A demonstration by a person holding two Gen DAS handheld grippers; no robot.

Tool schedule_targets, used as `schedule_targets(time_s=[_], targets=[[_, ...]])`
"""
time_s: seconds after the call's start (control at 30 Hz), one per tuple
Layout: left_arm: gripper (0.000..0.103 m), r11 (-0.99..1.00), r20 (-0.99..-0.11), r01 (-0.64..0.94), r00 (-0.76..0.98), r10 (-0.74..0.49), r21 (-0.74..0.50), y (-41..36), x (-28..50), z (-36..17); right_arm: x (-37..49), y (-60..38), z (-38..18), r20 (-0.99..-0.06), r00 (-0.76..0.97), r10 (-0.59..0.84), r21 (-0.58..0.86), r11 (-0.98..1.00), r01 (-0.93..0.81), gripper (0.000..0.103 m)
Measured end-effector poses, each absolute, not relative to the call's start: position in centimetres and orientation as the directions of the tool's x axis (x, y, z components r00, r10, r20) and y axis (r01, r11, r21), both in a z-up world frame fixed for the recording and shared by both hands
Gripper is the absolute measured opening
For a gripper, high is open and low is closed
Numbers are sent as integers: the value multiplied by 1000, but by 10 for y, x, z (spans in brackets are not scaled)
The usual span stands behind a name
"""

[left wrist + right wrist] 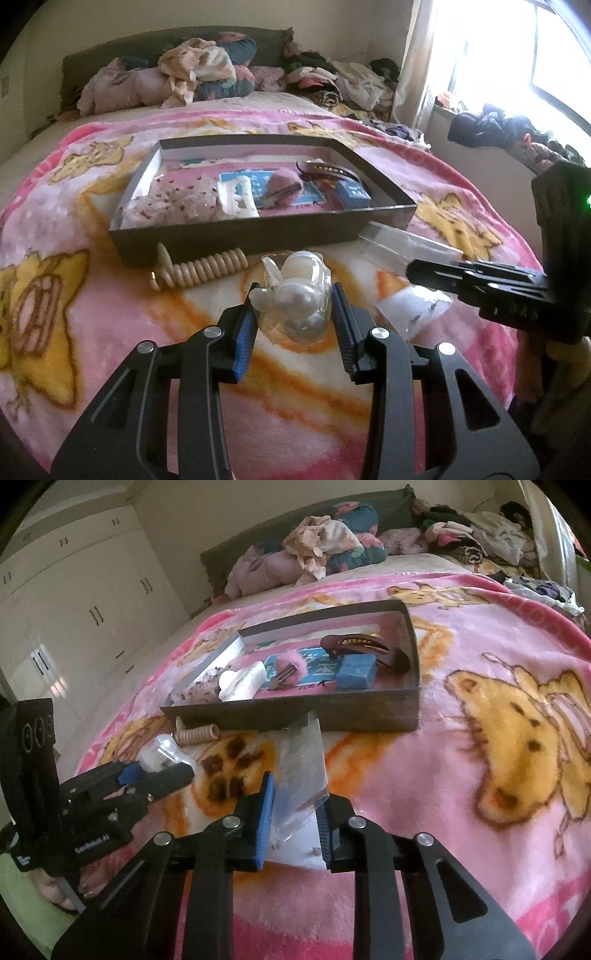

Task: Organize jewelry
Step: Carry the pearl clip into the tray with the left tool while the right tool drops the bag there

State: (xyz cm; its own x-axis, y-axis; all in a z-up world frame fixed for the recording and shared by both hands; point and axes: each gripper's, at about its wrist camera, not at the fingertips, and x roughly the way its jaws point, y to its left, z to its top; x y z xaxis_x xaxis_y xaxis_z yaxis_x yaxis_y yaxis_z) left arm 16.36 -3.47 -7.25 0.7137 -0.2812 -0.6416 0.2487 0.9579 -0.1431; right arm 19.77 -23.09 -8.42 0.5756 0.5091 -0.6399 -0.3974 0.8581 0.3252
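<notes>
The clear plastic wrap around the white bead packet (295, 295), between the left gripper's fingers, blurs what is inside; whether the pads touch it cannot be told. In the right wrist view that packet (162, 755) is mostly hidden behind the left gripper (155, 771).

The tiny dark pieces on the white card in the clear bag (301, 775), between the right gripper's fingers, are too small to identify. In the left wrist view the right gripper (417, 271) covers the bag's middle (402, 240), and its fingertip gap is not visible.

Beyond the fingers, the dark tray's near wall (258, 236) hides part of the beige spiral hair tie (207, 269). Print on the blue box (356, 672) is unreadable.
</notes>
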Motion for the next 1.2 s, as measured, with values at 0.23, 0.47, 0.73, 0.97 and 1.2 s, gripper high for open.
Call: schedule_targets(time_s=[0.23,0.47,0.73,0.97,1.2], targets=[[29,962,-622,230,734,-273,-150,-29,168,-60,197,-235,-70,-619,603,503,315,862,-396,21],[29,964,-612,213,746,-264,-157,-26,175,-51,205,-234,-54,-603,631,487,289,871,-396,21],[29,969,-599,189,762,-247,-159,-24,190,-37,215,-231,-38,-588,669,454,239,888,-393,21],[29,973,-598,170,768,-231,-158,-20,207,-29,229,-229,-30,-582,684,439,224,896,-384,21],[29,973,-596,160,770,-228,-165,-17,220,-26,241,-229,-22,-576,699,423,205,903,-378,21]])
